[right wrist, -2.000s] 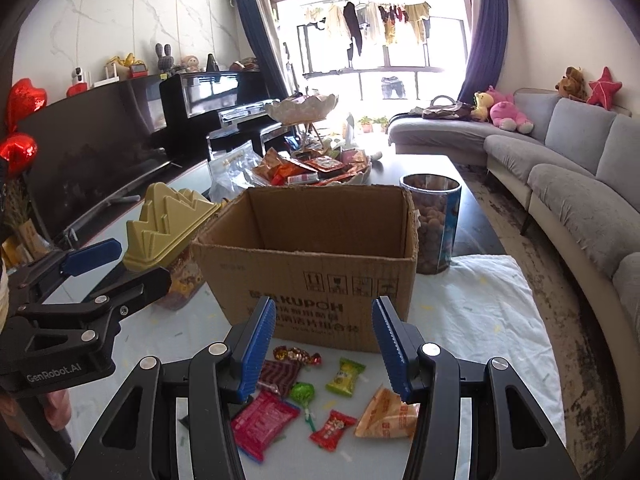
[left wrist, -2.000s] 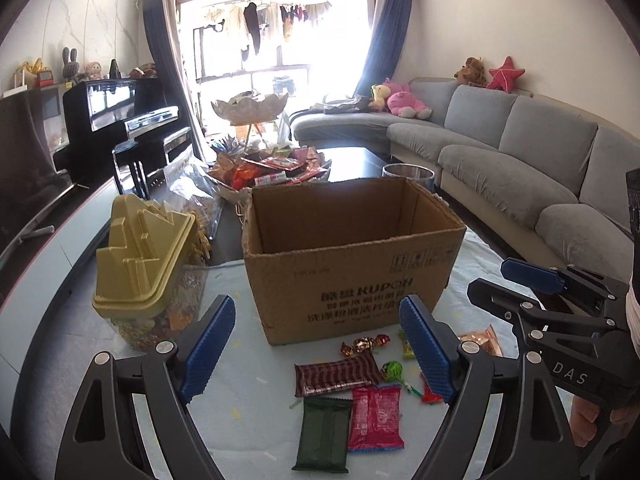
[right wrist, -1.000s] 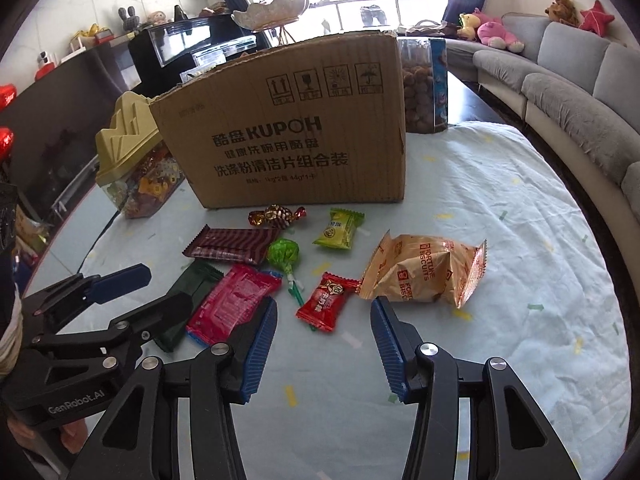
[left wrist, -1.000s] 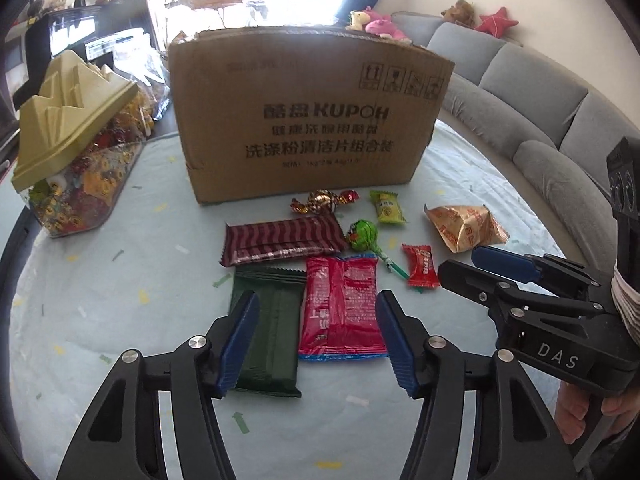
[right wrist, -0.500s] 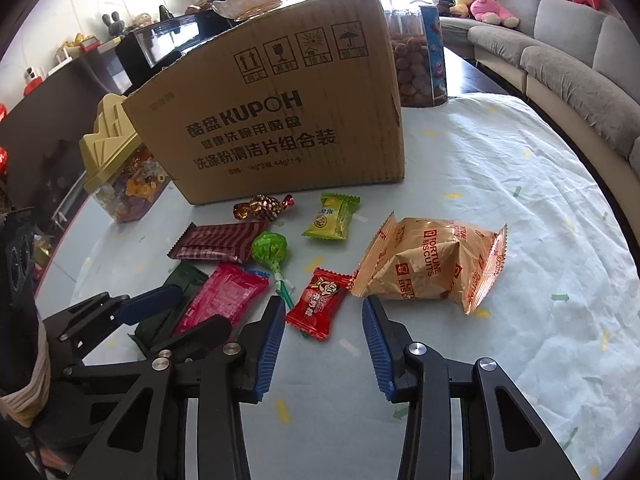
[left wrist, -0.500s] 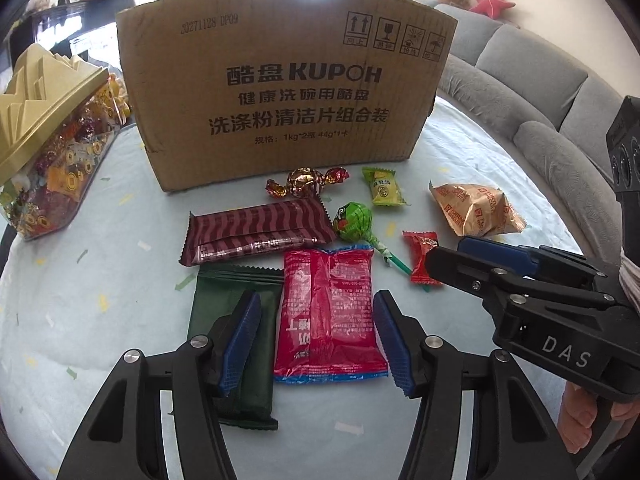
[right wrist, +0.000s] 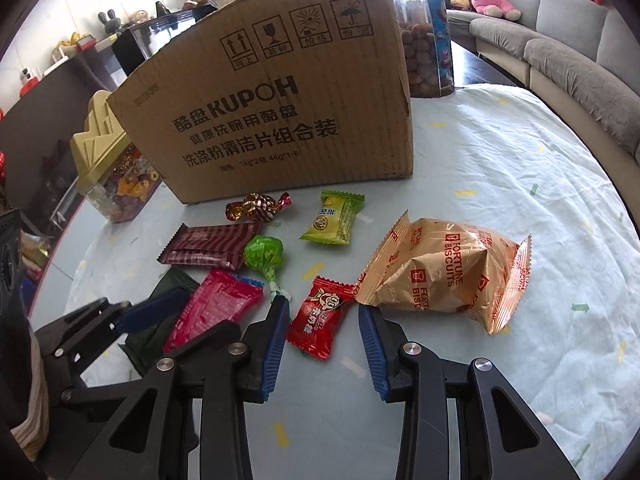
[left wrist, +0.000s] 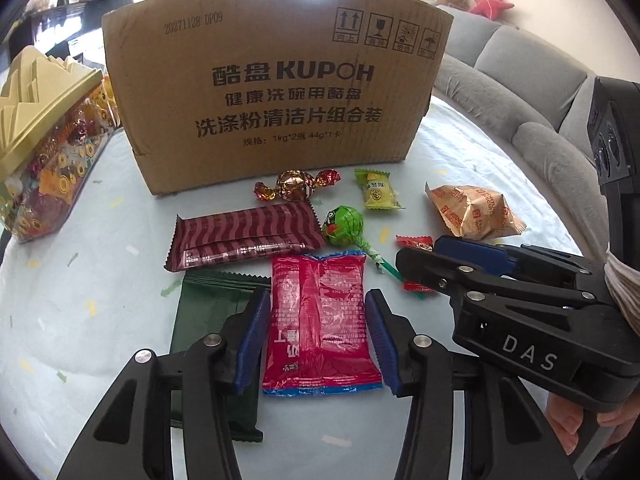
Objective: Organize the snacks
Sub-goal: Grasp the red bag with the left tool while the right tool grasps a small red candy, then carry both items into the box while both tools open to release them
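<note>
Snacks lie on the pale cloth in front of a cardboard box (left wrist: 276,80), also in the right wrist view (right wrist: 280,108). My left gripper (left wrist: 316,316) is open, its blue pads straddling a pink-red packet (left wrist: 320,320); a dark green packet (left wrist: 208,312) lies under its left pad. My right gripper (right wrist: 322,328) is open around a small red candy (right wrist: 320,316). It also shows in the left wrist view (left wrist: 460,256). A maroon wafer bar (left wrist: 244,236), green lollipop (left wrist: 344,226), yellow-green candy (left wrist: 376,190), foil candy (left wrist: 296,186) and fortune biscuit bag (right wrist: 444,276) lie nearby.
A clear candy jar with a gold lid (left wrist: 44,140) stands left of the box. A clear canister of brown snacks (right wrist: 424,60) stands behind the box's right side. A grey sofa (right wrist: 580,48) runs along the right.
Both grippers have come down and forward toward the snacks. The left one now straddles the pink-red packet, and the right one now straddles the small red candy. Both stay open.
</note>
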